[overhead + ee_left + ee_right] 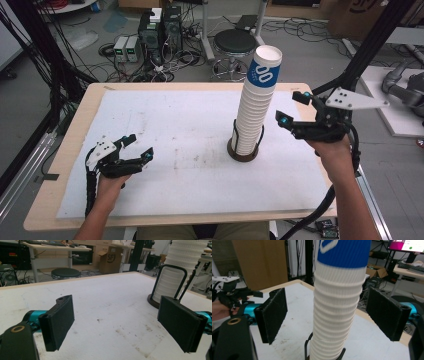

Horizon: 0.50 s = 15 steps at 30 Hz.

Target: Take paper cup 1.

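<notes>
On white mat, cup stack [256, 107] upright, leaning slightly, right gripper [292, 111] released beside it, left gripper [139, 146] released.

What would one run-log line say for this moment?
left gripper: open, empty, low over table | right gripper: open, raised beside cup stack, not touching | stack: upright in holder

A stack of cups [256, 107] is held upright in a wire holder [243, 149] that is set on the table [165, 120], right of its middle. The right gripper [290, 107] is found just right of the stack, raised off the table, its jaws apart. The left gripper [137, 146] is placed well apart to the left, near the near edge; a stool [235, 42] is seen on the floor beyond the far edge.
</notes>
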Motion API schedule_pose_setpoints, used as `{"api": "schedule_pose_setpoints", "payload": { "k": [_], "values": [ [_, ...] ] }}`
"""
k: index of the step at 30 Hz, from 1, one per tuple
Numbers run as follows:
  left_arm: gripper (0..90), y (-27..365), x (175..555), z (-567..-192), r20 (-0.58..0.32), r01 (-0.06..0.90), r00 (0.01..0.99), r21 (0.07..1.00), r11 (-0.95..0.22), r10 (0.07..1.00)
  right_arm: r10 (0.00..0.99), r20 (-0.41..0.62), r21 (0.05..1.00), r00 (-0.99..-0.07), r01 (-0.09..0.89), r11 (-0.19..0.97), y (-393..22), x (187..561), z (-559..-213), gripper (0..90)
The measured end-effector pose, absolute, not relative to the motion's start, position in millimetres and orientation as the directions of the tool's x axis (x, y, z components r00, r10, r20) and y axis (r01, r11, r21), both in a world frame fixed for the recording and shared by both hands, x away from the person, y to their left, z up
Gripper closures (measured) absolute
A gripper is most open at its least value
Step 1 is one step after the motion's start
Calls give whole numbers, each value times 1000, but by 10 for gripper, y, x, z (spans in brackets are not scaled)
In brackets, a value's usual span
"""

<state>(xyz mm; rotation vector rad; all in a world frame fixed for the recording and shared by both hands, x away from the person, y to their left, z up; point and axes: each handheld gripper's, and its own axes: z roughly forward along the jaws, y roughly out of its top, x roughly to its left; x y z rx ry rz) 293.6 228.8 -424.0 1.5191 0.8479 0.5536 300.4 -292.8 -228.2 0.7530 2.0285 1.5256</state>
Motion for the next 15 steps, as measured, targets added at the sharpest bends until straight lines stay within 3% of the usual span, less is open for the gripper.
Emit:
{"api": "schedule_pose_setpoints", "payload": {
  "k": [15],
  "values": [
    [140,2294,2939,-4248,-158,197,617,979,43,771,678,-42,960,-734,158,230,-2774,3323,-1757,177]
  ]
}}
